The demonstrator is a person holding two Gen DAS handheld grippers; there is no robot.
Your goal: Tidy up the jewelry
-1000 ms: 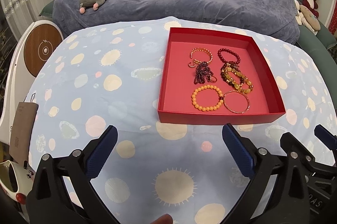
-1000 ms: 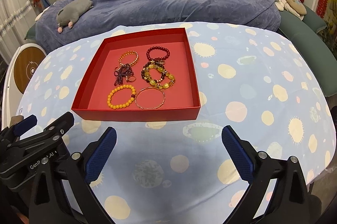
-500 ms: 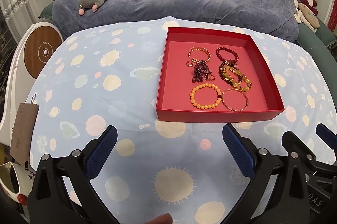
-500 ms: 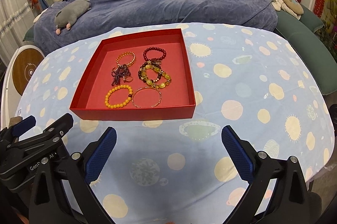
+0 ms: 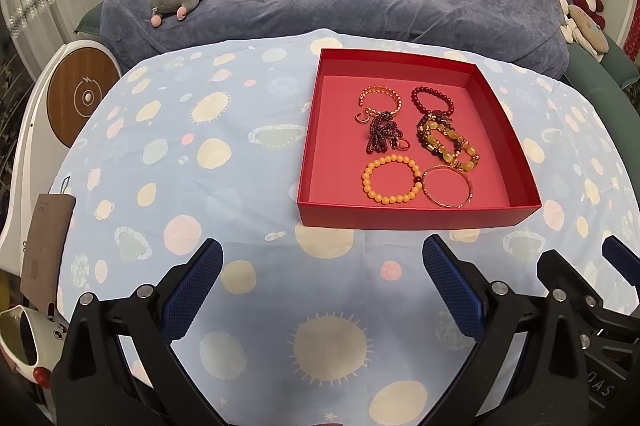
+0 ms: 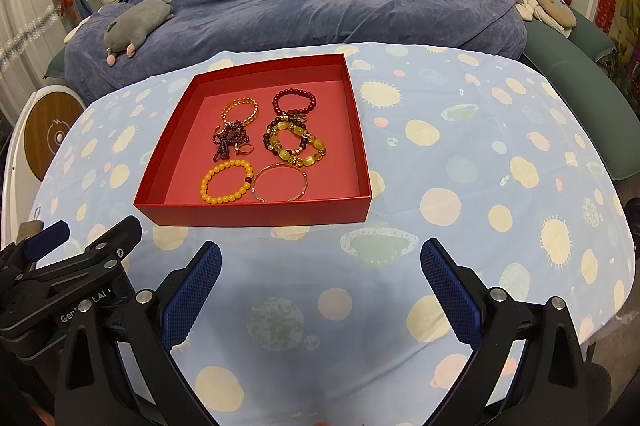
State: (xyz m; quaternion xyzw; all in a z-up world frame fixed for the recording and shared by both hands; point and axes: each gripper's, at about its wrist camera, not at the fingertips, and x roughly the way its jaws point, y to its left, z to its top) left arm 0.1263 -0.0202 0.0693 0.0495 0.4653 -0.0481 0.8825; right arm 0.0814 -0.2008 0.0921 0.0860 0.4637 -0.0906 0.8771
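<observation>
Two claws spread wide, one red tray [image 5: 404, 216] of jewelry ahead.

Left claw [image 5: 322, 278] and right claw [image 6: 320, 276] both gape, holding nothing — the tray lies on the spotted cloth [image 5: 180, 154] just beyond their tips, ahead-right of the left, ahead-left of the right. Inside: six bracelets — gold, purple, orange beads [image 6: 228, 182], dark red, amber, thin bangle [image 6: 281, 183].

Red tray [image 5: 416, 216] on spotted cloth; six bracelets [image 5: 392, 179] flat inside, clustered centre-right.

The dark purple bead tangle [image 5: 382, 133] (bracelet or necklace?) hides part of a small ring [image 5: 403, 144].
</observation>
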